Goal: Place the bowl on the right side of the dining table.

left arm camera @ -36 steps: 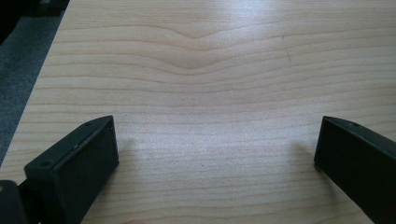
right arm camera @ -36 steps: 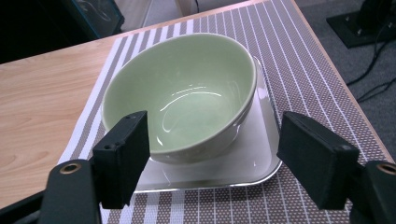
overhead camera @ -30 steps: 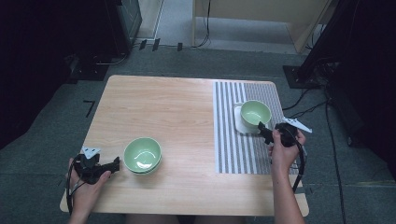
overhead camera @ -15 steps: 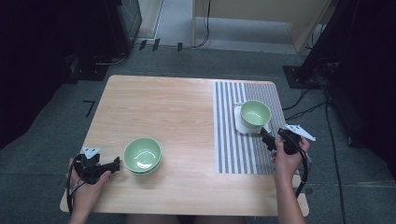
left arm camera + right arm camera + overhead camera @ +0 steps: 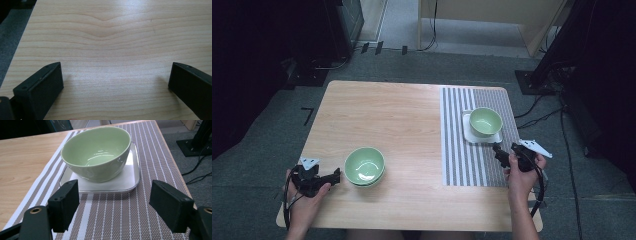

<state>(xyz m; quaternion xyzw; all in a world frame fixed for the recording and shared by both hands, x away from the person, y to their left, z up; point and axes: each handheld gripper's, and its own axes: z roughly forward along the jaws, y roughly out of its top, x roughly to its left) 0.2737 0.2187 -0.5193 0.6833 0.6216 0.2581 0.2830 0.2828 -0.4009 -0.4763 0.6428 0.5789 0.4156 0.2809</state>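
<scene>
Right gripper (image 5: pixel 113 202) jaws spread, empty, just short of the white tray (image 5: pixel 130 178) holding one green bowl (image 5: pixel 96 152) on the striped mat (image 5: pixel 155 152). Left gripper (image 5: pixel 115 82) also spread, empty, over bare table (image 5: pixel 100 30). Second bowl (image 5: pixel 364 165) sits well off the mat; I'd pinch its rim, lift level.

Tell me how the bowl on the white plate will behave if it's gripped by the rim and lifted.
The bowl looks glazed and glossy, so the jaws may slip on its rim. It seems rigid ceramic, probably fairly heavy and chippable. It sits loose on the plate, whose smooth surface might let it slide if nudged.
</scene>
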